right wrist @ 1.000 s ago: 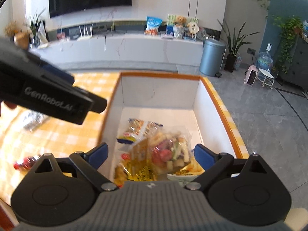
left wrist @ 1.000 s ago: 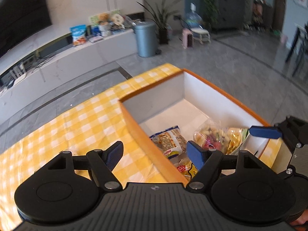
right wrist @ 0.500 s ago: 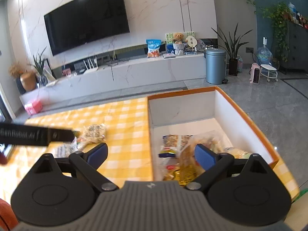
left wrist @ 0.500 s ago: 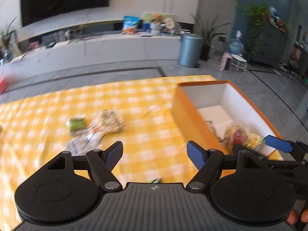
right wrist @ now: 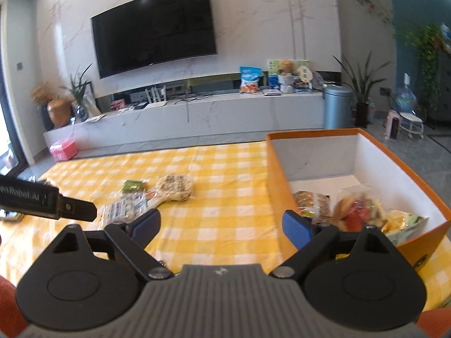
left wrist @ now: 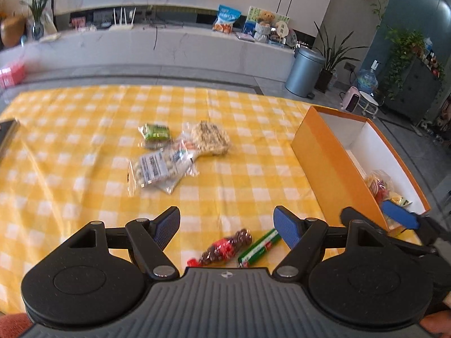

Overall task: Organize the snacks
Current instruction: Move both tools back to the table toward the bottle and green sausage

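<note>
My left gripper (left wrist: 227,224) hangs open over the yellow checked cloth, with nothing between its jaws. Just below it lie a red snack packet (left wrist: 225,248) and a green stick pack (left wrist: 260,246). Farther out lie a clear bag of white candies (left wrist: 160,166), a round cracker pack (left wrist: 210,138) and a small green packet (left wrist: 156,132). The orange box (left wrist: 332,163) stands at the right with several snack bags (right wrist: 358,211) inside. My right gripper (right wrist: 221,225) is at the box's near left corner, its jaws closing on nothing.
A dark flat object (left wrist: 8,132) lies at the cloth's left edge. The left gripper's black body (right wrist: 56,202) reaches in from the left in the right wrist view. Beyond the table are grey floor, a white TV bench (right wrist: 197,112) and a grey bin (right wrist: 336,107).
Both views swung left, from over the box to the cloth. The left gripper left the box and now hangs above the loose snacks. The right gripper drew back from the box and its jaws narrowed.
</note>
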Demonstrator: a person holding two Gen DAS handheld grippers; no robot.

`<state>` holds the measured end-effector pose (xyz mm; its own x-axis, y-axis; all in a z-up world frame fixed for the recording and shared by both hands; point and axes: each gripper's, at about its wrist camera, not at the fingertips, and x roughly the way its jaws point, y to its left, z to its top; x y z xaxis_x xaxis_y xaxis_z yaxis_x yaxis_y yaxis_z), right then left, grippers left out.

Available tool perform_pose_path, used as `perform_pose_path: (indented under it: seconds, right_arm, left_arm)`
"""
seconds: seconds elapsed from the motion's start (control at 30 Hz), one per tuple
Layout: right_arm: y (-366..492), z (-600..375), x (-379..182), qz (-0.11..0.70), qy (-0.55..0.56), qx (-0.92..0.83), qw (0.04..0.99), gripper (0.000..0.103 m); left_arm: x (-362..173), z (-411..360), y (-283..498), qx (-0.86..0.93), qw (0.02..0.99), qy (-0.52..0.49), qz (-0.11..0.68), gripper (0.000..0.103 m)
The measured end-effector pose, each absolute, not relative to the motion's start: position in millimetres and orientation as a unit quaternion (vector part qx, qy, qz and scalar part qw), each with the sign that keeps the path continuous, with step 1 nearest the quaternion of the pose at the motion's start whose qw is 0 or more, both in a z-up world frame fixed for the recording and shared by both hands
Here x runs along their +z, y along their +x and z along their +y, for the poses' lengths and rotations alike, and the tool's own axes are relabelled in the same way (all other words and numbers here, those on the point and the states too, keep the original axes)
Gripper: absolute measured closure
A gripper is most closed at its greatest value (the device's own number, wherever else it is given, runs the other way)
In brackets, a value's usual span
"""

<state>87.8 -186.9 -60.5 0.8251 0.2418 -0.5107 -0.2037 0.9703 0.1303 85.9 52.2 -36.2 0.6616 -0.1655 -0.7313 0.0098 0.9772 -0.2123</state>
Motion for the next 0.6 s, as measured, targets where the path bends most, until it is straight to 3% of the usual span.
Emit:
perform_pose_path:
  seconds: [0.2,0.3,0.47,0.6]
  right_arm:
    - [97,-175,-91,0.321,0.020,0.121,0.939,0.028]
    - [100,-170,-105,0.346,0.015,0.121,0.930,0.031]
    - [110,-164,-121,0.387,0.036,0.137,0.911,0.050]
    - [123,-163,-131,0.418,0.093,0.142,0.892,0.051]
  left_arm:
    - [-61,61,85,-0.063,0.892,-0.109,0.434,0.016]
    - [-72,51,88,-0.088,0.888,-0.070,0.446,0.023]
    - [-84,37,97,-0.112,0.878,-0.015,0.466,0.032]
    - [-95,26,105,-0.125,0.867,0.020,0.482,0.035]
